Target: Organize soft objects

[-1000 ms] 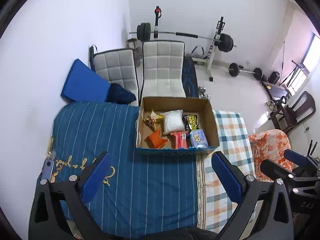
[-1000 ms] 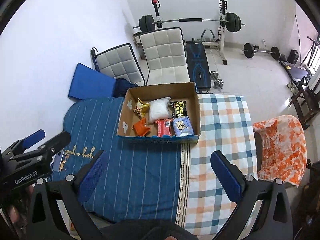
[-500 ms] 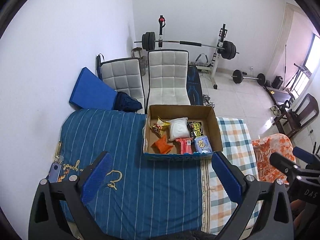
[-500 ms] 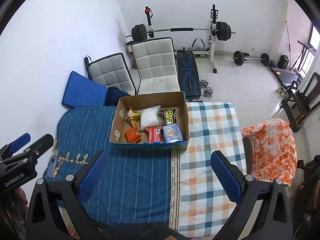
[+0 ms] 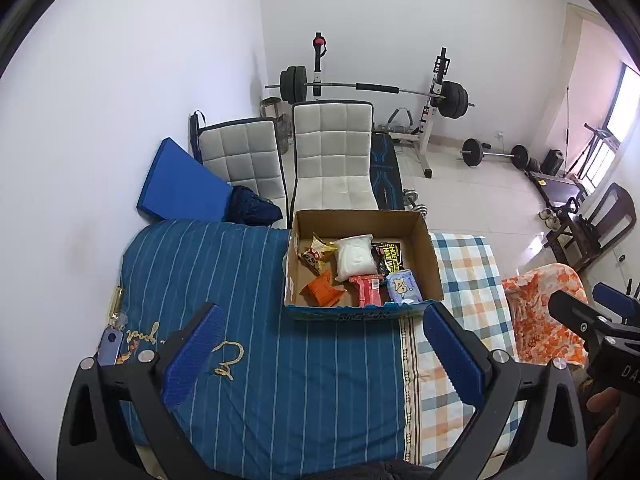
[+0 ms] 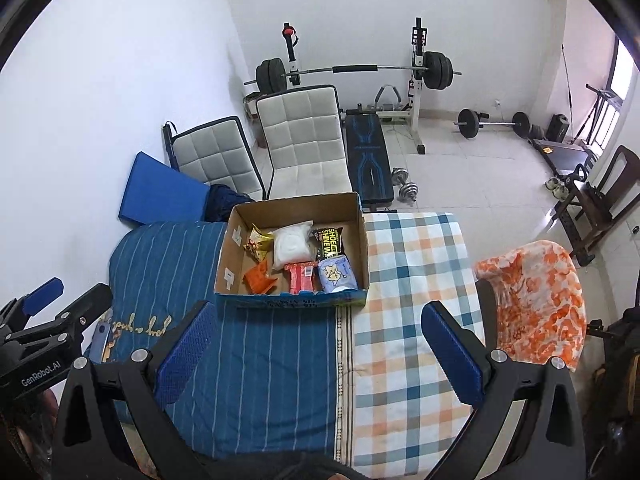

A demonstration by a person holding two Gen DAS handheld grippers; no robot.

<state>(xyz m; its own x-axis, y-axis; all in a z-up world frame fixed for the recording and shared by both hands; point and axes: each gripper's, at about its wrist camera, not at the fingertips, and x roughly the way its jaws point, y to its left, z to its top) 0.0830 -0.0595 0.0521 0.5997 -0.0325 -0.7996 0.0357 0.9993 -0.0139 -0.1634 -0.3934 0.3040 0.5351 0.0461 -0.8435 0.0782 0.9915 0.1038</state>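
An open brown cardboard box (image 5: 362,258) is seen sitting on the bed, right where the blue striped blanket (image 5: 224,280) meets the blue-and-orange checked blanket (image 5: 466,276) — roughly at 12 o'clock from both cameras. Inside it the soft stuff is packed together: a white puffy plastic pouch (image 5: 355,257) in the middle, a yellow snack packet (image 5: 318,257) at its 9 o'clock, a black packet with yellow lettering (image 5: 389,257) at its 3 o'clock, and along the near wall an orange crinkled packet (image 5: 323,290), a red wrapped pack (image 5: 368,289) and a pale blue tissue pack (image 5: 403,287), side by side.

The left gripper (image 5: 320,354) is held over the striped blanket with its blue-padded jaws spread wide, nothing between them. Same story for the right gripper (image 6: 318,350) — jaws released and empty, held short of the box above the seam of the two blankets.

An orange-and-white patterned cloth (image 6: 534,300) is draped over a chair at about 3 o'clock. Two white quilted chairs (image 5: 332,156) and a barbell rack (image 5: 372,88) are seen beyond the bed at 12 o'clock.
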